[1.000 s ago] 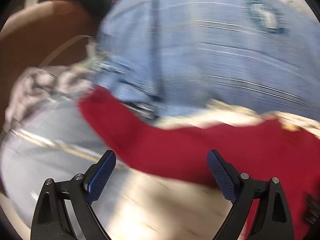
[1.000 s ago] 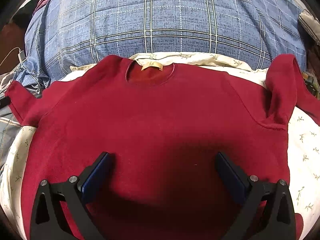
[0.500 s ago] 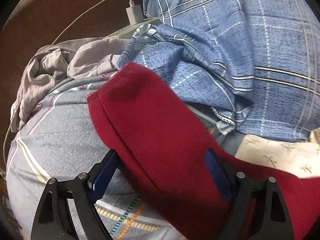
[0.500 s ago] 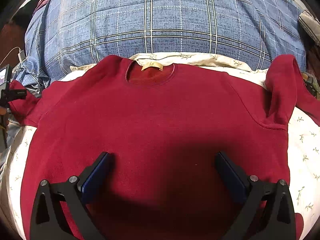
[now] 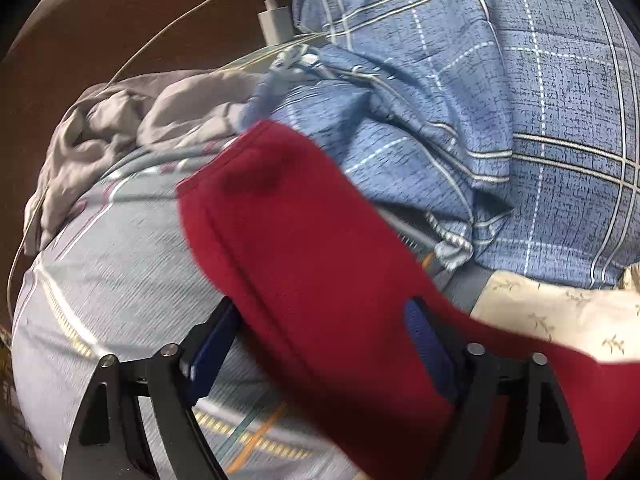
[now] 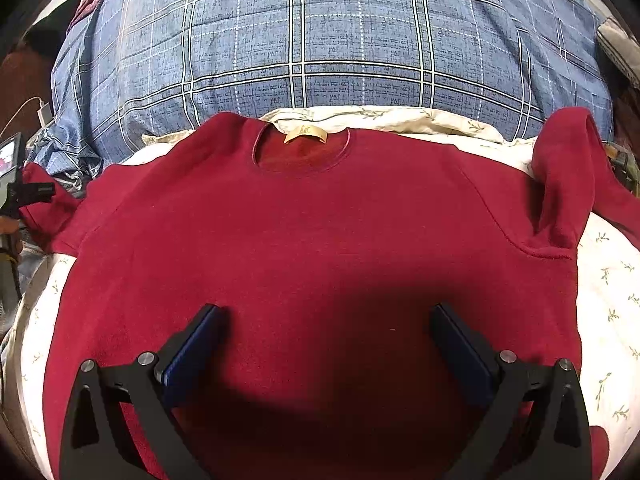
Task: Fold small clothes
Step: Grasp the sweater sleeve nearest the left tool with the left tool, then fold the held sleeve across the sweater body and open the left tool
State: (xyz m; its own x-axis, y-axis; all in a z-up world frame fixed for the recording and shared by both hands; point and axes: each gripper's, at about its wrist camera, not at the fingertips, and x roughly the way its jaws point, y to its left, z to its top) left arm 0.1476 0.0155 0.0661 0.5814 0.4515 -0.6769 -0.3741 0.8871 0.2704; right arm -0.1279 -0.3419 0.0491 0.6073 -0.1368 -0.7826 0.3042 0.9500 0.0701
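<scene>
A red sweater [image 6: 320, 240] lies flat on a floral sheet [image 6: 612, 288], collar at 12 o'clock toward a blue plaid pillow [image 6: 320, 40]. The right gripper [image 6: 326, 344] hovers over its middle, jaws spread; the left gripper [image 5: 316, 344], jaws wide apart, straddles the sleeve [image 5: 288, 220] at 9 o'clock.

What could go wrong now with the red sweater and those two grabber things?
1. The left gripper straddles the sleeve with its jaws open, so the sleeve could slip out when lifted.
2. A white charger cable lies just beyond the sleeve and might get snagged.
3. The other sleeve is already bunched and doubled over, so the red sweater may fold lopsided. The right gripper hovers open, holding nothing down.
</scene>
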